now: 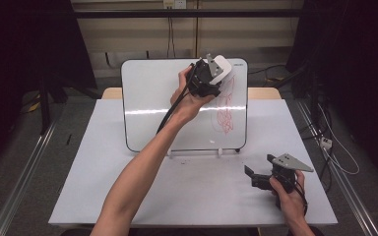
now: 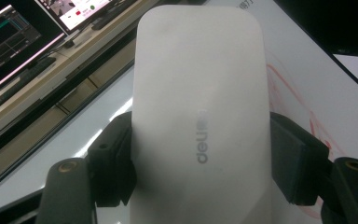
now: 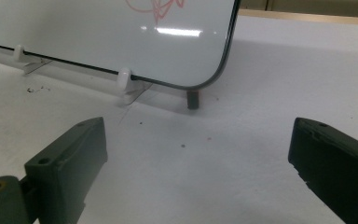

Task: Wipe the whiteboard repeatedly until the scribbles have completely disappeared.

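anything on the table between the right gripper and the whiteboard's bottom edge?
Bare table, a few dark specks aside, between the right gripper and the whiteboard on its white clips, as the right gripper view shows.

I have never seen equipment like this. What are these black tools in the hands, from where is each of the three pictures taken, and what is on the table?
There is no robot here. A person holds a hand tool with two black jaws in each hand. The high view comes from a camera above the table. The other two come from small cameras riding on the tools, looking along their jaws.

On the white table a whiteboard stands tilted on small white clips, with a red scribble on its right part.

The left gripper is raised at the board, and its jaws press both sides of a white eraser, probably for wiping the scribble. The right gripper sits low near the table's right front, jaws open and holding nothing.
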### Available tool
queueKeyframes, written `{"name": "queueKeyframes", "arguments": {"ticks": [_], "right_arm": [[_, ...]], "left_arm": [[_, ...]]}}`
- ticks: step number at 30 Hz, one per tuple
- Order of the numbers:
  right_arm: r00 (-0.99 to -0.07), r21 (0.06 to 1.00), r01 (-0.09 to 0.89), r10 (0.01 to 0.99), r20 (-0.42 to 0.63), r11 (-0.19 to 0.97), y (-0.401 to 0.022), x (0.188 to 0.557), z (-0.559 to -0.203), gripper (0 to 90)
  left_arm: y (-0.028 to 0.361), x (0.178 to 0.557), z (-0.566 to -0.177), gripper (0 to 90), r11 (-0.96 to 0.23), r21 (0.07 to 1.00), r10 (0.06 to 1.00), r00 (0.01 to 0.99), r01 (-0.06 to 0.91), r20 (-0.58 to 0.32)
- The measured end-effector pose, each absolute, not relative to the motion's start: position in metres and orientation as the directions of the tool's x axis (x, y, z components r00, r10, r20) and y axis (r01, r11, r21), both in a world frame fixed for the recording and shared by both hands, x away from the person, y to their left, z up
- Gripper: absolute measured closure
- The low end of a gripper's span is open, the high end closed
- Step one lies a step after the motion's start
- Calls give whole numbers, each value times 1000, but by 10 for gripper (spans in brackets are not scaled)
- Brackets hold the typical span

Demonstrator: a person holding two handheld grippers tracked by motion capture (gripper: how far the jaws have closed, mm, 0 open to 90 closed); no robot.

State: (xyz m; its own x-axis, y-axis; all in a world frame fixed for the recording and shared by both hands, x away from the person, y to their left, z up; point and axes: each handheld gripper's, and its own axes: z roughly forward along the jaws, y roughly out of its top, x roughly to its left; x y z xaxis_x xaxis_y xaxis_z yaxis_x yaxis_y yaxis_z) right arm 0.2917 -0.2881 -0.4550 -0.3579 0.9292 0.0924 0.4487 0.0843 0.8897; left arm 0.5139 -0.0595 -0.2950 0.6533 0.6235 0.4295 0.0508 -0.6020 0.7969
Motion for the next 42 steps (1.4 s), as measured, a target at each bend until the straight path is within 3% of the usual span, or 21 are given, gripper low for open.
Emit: {"name": "queueKeyframes", "arguments": {"ticks": [8,27,42], "right_arm": [[-359,889,450,929,95,82,-288,291,-455,45],[-365,889,450,927,92,89,-287,291,-455,45],[-360,888,451,929,91,87,-287,290,-454,47]], "left_arm": [[-69,508,-303,311,-663,749,607,587,2,536],[-73,503,-312,312,-666,745,616,534,-39,579],[-82,494,-326,312,-673,738,595,554,-53,583]]}}
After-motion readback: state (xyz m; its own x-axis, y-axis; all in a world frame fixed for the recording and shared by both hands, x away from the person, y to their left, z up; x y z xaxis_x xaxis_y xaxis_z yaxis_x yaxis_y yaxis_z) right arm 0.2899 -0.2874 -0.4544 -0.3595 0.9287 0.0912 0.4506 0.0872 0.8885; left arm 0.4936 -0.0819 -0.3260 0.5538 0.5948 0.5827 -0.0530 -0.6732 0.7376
